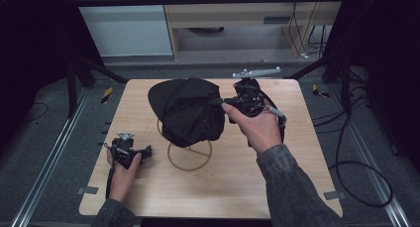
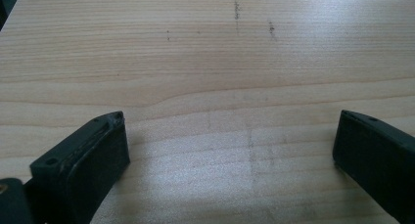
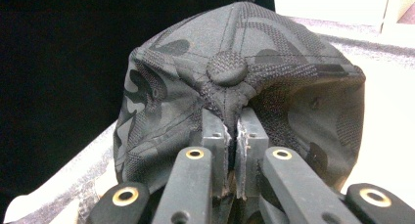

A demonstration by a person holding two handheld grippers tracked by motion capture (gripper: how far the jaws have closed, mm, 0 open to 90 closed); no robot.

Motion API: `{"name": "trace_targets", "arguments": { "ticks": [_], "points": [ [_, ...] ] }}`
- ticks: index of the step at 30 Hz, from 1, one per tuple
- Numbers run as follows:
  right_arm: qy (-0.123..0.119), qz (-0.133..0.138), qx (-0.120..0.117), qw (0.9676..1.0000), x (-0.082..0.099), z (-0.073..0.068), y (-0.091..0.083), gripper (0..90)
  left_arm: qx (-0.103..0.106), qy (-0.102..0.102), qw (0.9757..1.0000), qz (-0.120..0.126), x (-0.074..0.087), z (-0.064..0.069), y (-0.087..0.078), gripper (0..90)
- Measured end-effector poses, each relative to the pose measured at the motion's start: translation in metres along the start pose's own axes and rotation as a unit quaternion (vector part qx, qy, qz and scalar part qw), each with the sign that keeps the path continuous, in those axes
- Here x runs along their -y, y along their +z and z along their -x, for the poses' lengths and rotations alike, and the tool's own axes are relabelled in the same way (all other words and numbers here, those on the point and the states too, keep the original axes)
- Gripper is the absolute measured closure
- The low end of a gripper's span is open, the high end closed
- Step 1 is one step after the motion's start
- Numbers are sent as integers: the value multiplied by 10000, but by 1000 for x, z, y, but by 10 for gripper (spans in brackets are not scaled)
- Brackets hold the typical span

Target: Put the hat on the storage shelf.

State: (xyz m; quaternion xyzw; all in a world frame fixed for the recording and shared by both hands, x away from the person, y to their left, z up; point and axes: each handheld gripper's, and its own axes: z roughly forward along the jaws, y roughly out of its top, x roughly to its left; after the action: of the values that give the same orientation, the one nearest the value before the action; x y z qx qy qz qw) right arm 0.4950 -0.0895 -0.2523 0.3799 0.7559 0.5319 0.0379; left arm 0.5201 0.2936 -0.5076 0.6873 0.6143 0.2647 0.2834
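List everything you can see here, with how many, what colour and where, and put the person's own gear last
Cap: one, black with a dark pattern, over the stand at table centre, crown fabric pinched by the right gripper.
Wire stand: one, tan, ring base on the table under the cap.
Table: one, light wood.
Left gripper: one, black, jaws apart over bare wood, near the left edge.
Right gripper: one, black, shut on the cap.
Hands: two, one on each gripper.

high view: from above, looks down on the whole table [image 1: 208, 197] | left gripper view: very close to the same table | right gripper view: right up against the cap [image 3: 254, 87], also under the high view
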Motion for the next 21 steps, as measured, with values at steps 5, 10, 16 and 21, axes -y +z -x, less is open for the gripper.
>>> {"name": "trace_targets", "arguments": {
  "ticks": [5,10,16,21],
  "points": [
    [29,-47,-6,10000,2,-1,3,853,3,-1,10000,1,0,0,0,0],
    [33,-92,-22,9999,7,0,8,851,7,1,10000,0,0,0,0,0],
    [50,-175,-27,9998,12,0,16,850,8,2,10000,-2,0,0,0,0],
    [62,-200,-18,9998,14,0,20,849,8,3,10000,-1,0,0,0,0]
  ]
}}
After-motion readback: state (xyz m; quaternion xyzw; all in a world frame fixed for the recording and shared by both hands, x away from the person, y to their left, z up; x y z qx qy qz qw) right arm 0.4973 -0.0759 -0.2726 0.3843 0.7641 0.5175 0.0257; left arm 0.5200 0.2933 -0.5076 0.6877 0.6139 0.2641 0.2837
